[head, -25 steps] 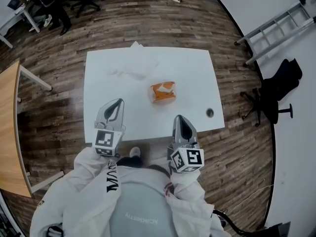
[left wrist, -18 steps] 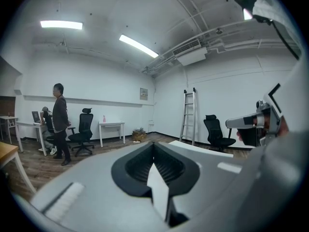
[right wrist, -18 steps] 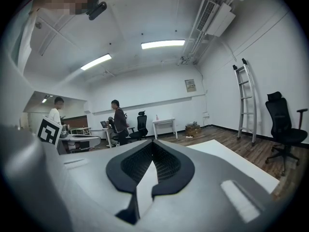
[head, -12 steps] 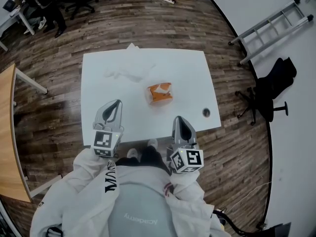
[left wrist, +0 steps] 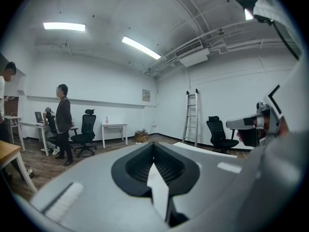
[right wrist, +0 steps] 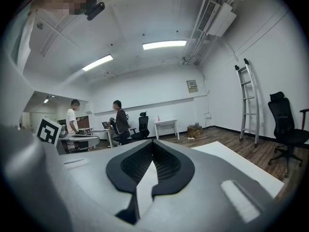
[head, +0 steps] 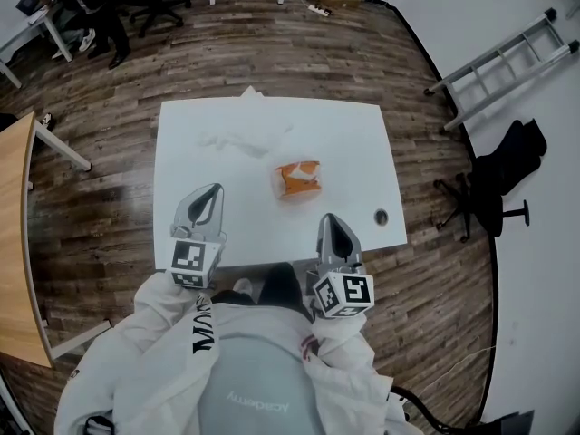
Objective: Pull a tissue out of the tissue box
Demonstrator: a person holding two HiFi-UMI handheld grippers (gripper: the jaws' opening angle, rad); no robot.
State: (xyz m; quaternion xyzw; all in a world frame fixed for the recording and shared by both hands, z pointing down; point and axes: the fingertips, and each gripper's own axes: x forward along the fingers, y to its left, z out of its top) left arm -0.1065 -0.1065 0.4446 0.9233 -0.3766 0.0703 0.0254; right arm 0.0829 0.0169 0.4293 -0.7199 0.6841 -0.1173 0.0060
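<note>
- We hold the left gripper (head: 211,196) over the near edge of the table (head: 181,166), jaws closed on nothing.
- Our right gripper (head: 331,227) hangs at that same edge, likewise closed and empty.
- The orange tissue box (head: 298,178) lies mid-table, apart from both.

Open-plan office: white desks (head: 344,143), black swivel chairs (left wrist: 88,129), ceiling strip lights (right wrist: 164,44), plank floor (head: 272,43), ladder (left wrist: 190,115) against the wall.

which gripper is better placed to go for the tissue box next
Right, probably. The right gripper sits nearer the orange tissue box, which lies just ahead of it, while the left gripper is farther off to the side. Both have fingers shut and empty, so it must open first.
</note>
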